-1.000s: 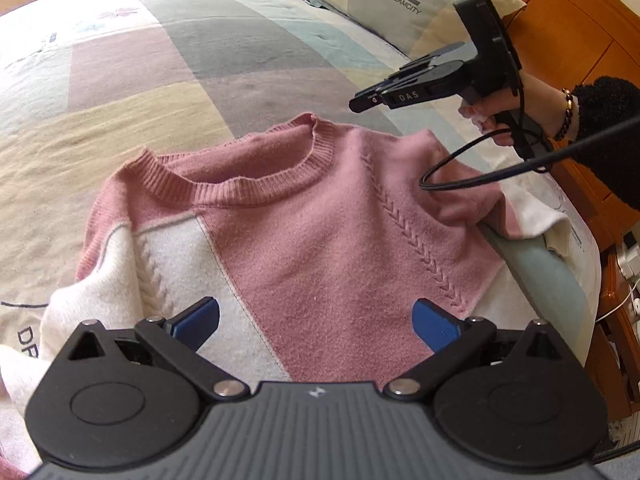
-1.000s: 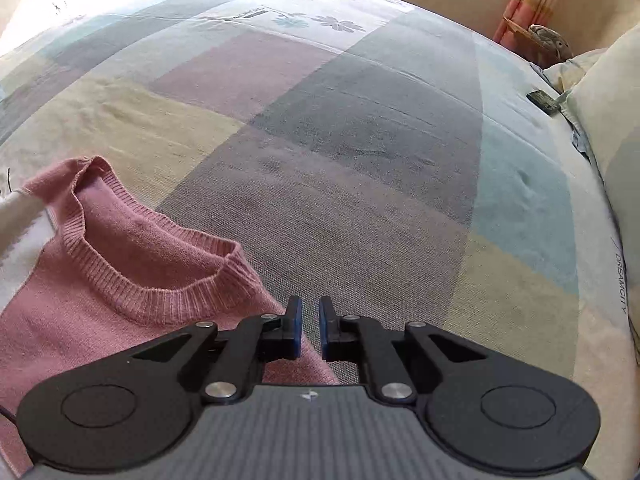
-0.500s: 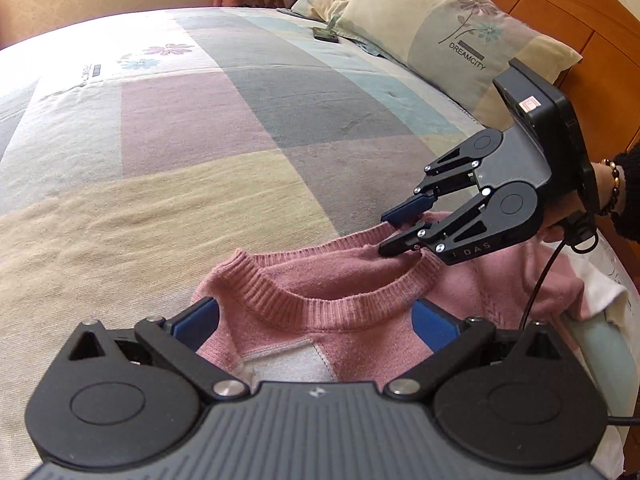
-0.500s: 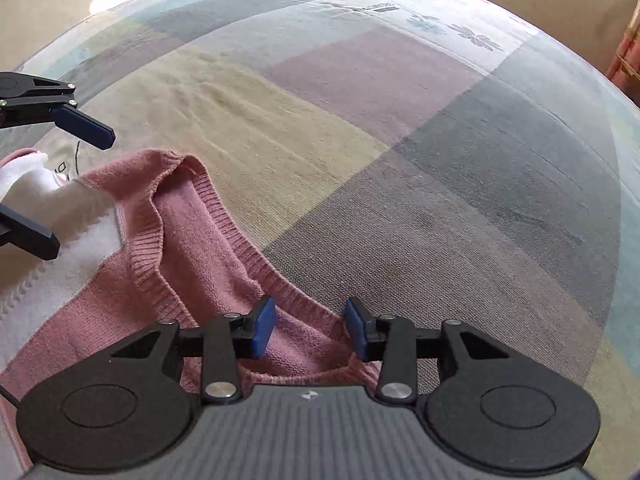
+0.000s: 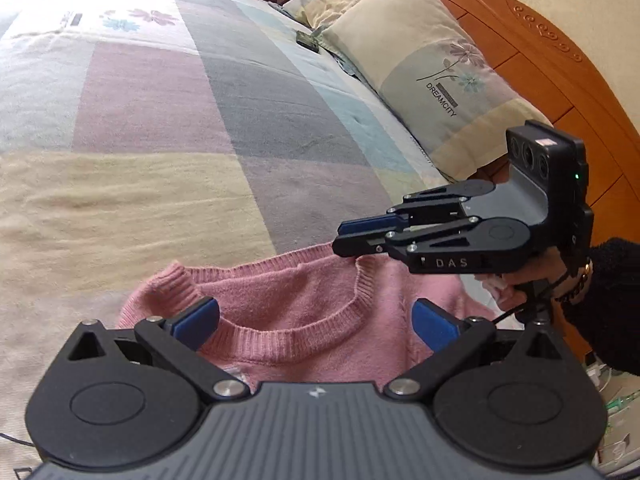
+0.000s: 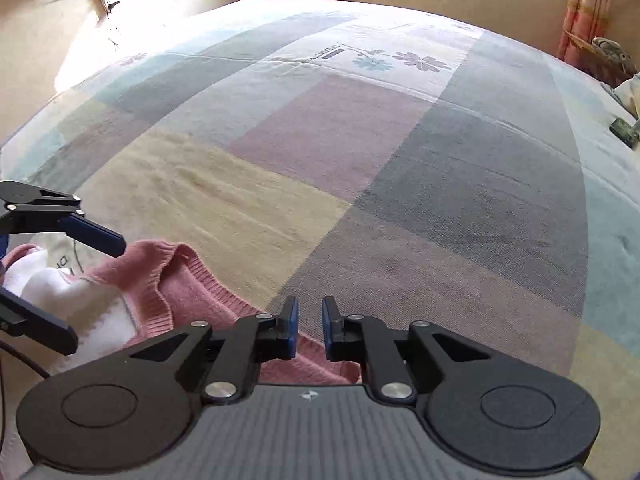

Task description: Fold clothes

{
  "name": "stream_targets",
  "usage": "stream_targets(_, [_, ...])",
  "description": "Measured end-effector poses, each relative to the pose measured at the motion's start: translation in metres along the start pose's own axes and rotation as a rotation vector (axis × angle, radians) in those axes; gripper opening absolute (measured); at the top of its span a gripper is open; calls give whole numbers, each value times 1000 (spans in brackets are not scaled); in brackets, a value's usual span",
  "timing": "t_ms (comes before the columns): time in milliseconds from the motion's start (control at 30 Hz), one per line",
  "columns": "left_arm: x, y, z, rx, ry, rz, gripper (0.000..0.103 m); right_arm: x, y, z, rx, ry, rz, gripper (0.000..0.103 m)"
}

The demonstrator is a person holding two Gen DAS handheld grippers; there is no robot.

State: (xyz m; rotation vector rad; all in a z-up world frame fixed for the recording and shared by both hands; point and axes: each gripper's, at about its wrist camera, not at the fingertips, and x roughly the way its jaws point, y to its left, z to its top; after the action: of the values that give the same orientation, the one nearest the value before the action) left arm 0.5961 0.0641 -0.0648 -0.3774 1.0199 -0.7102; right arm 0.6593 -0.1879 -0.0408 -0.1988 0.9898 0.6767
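A pink and white knit sweater (image 5: 304,304) lies on the bed, collar toward the far side. My left gripper (image 5: 316,320) is open, its blue pads on either side of the ribbed collar, holding nothing. My right gripper (image 5: 356,236) sits at the collar's right shoulder, nearly closed. In the right wrist view the right gripper (image 6: 310,328) has its pads a narrow gap apart over the pink fabric (image 6: 192,288); whether it pinches cloth I cannot tell. The left gripper's fingers (image 6: 92,236) show at the left edge there.
The bed has a patchwork cover (image 5: 160,120) of pastel blocks. Pillows (image 5: 440,80) lean on the wooden headboard (image 5: 560,80) at the right. A small dark object (image 5: 307,42) lies near the pillows. Curtains (image 6: 588,4) hang beyond the bed.
My left gripper moved up from the sweater's body to the collar. My right gripper came down to the collar's shoulder, opened, then narrowed again.
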Motion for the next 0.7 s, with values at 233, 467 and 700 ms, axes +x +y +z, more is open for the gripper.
stream_targets(233, [26, 41, 1, -101, -74, 137, 102, 30, 17, -29, -8, 33, -55, 27])
stream_targets(467, [18, 18, 8, -48, -90, 182, 101, 32, 9, -14, 35, -30, -148, 52])
stream_targets(700, [-15, -14, -16, -21, -101, 154, 101, -34, 16, -60, 202, -60, -150, 53])
